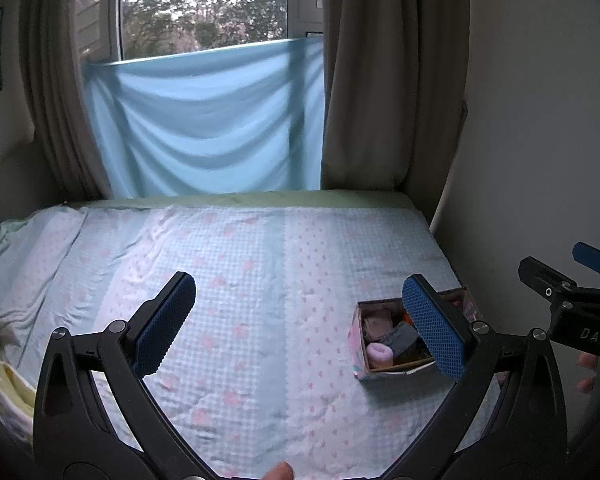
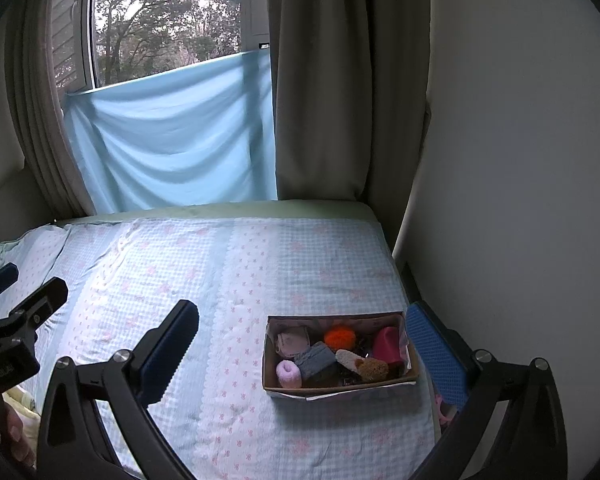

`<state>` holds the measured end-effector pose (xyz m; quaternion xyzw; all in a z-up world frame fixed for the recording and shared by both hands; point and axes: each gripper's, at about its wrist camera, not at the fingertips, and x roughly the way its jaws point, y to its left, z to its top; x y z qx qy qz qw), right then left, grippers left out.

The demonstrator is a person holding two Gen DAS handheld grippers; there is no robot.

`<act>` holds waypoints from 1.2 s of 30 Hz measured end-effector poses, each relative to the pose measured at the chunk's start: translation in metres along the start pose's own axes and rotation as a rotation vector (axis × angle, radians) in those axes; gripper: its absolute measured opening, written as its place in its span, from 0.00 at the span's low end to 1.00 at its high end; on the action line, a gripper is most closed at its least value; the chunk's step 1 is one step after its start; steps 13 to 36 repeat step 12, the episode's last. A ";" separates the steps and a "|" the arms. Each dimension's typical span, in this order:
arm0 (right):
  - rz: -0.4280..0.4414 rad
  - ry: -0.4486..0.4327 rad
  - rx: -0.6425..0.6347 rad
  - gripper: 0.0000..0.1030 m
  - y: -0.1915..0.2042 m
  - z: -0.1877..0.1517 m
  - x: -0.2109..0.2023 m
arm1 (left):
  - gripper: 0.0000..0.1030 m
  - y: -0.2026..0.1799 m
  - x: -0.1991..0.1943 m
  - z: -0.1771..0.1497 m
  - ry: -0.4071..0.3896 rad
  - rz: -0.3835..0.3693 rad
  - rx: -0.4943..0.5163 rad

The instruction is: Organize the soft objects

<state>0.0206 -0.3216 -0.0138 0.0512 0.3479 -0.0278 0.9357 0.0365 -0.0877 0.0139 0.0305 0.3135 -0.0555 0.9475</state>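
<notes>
Left wrist view: left tool (image 1: 300, 328) spread wide, empty, above the bed (image 1: 240, 280). Box (image 1: 396, 372) of soft items lies at 4 o'clock, partly behind its right finger.

Right wrist view: right tool (image 2: 302, 354) spread wide, empty. Box (image 2: 336, 390) sits between its fingers toward 3 o'clock, long axis crosswise; the right tool appears nearer.

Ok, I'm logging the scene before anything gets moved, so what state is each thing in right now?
Left gripper: open, empty, above the bed.
Right gripper: open, empty.
Rectangular cardboard box: open-topped, flat on the checked bedspread, filled with soft items.
Pink rolled sock: in the box's near-left corner.
Fluffy orange ball: at the box's back.
Light blue cloth: hanging over the lower window.
</notes>
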 end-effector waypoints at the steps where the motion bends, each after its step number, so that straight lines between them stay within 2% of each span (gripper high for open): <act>1: 0.000 -0.001 0.001 1.00 0.000 0.000 0.000 | 1.00 0.000 0.000 0.000 -0.002 0.000 0.000; 12: -0.001 -0.001 0.005 1.00 0.000 0.002 0.001 | 1.00 -0.003 0.002 -0.002 -0.020 0.027 0.021; 36: -0.001 -0.001 0.005 1.00 0.000 0.002 0.001 | 1.00 -0.003 0.002 -0.002 -0.020 0.027 0.021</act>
